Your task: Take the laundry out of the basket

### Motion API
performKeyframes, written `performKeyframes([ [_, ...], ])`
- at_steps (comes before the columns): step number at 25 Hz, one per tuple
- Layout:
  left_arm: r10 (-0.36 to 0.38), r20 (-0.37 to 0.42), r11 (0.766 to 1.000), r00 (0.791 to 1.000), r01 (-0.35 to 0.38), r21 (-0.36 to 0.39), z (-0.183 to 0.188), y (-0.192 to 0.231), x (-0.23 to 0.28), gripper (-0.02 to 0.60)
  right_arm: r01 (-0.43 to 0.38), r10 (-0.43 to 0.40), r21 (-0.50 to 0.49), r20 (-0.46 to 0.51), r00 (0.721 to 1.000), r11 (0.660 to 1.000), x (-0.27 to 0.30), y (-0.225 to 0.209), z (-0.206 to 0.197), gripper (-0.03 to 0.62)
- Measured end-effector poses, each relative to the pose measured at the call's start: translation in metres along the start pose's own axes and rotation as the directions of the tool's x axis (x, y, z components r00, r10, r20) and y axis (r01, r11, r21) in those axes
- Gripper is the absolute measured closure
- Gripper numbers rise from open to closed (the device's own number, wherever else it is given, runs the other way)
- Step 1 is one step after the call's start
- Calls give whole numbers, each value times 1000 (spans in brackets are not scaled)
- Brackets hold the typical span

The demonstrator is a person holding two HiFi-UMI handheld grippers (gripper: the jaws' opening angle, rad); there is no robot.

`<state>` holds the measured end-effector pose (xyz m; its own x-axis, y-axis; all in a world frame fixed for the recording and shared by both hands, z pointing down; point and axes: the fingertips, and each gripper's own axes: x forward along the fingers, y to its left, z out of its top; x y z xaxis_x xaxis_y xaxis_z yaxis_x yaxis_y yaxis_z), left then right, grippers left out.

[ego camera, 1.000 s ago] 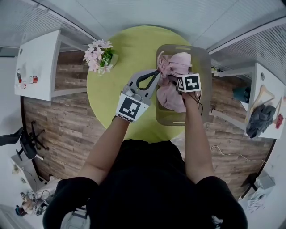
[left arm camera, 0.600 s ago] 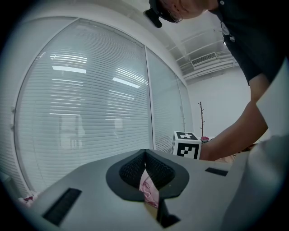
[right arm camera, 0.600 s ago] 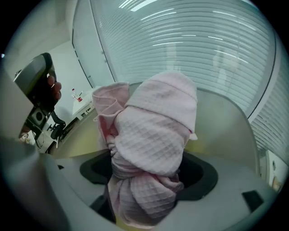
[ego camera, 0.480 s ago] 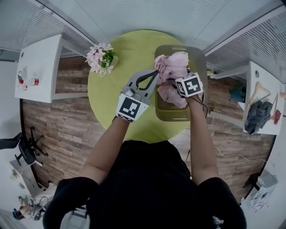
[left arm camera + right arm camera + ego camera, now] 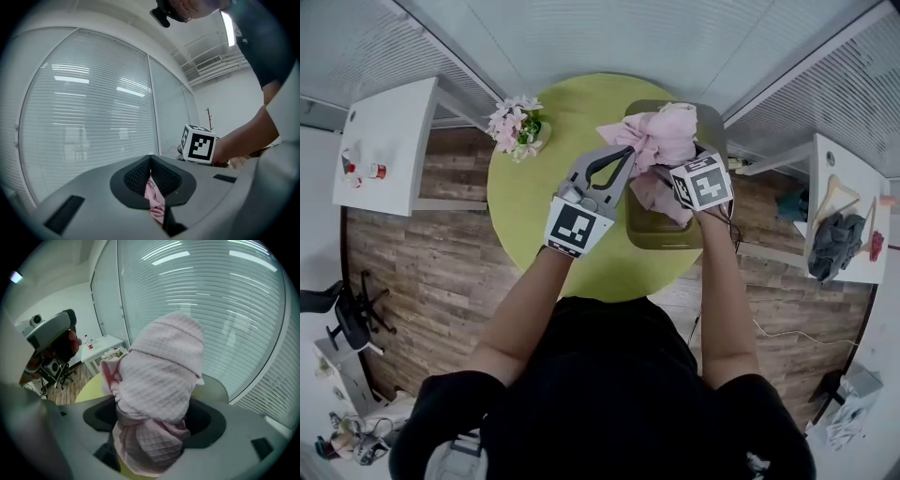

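On your round green worktop (image 5: 525, 202), a bunch of pink flowers (image 5: 517, 127) stands at the left edge, well apart from the basket (image 5: 664, 236) on the right. The pink laundry (image 5: 661, 137) is bunched up over the basket, between both tools. Your left gripper (image 5: 151, 182) pinches a thin fold of it. Your right gripper (image 5: 152, 425) is clamped round the thick bundle.

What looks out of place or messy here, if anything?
Nothing is spilled or broken. The only untidy thing is the pink laundry, a crumpled bundle held up over the basket by the left gripper and the right gripper, with one corner sticking out over the green table.
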<state>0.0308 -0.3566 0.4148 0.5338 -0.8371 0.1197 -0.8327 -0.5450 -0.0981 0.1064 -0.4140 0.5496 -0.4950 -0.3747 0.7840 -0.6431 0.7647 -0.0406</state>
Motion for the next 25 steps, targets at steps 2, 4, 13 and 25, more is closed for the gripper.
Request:
performKeyframes([
  [2, 11, 4, 1000, 1000, -11, 2, 6, -1, -4, 571, 0, 0, -12, 22, 1000, 1000, -11, 4, 9, 158],
  [4, 25, 9, 1000, 1000, -25, 5, 13, -2, -9, 571, -4, 6, -31, 45, 999, 1000, -23, 10, 18, 158],
  [13, 122, 35, 992, 992, -123, 30, 44, 6, -39, 571, -41, 63, -165, 132, 989, 986, -60, 47, 70, 158],
  [25, 324, 57, 945, 944, -326, 21, 59, 40, -128, 571, -149, 216, -355, 158, 963, 923, -66, 148, 126, 158],
])
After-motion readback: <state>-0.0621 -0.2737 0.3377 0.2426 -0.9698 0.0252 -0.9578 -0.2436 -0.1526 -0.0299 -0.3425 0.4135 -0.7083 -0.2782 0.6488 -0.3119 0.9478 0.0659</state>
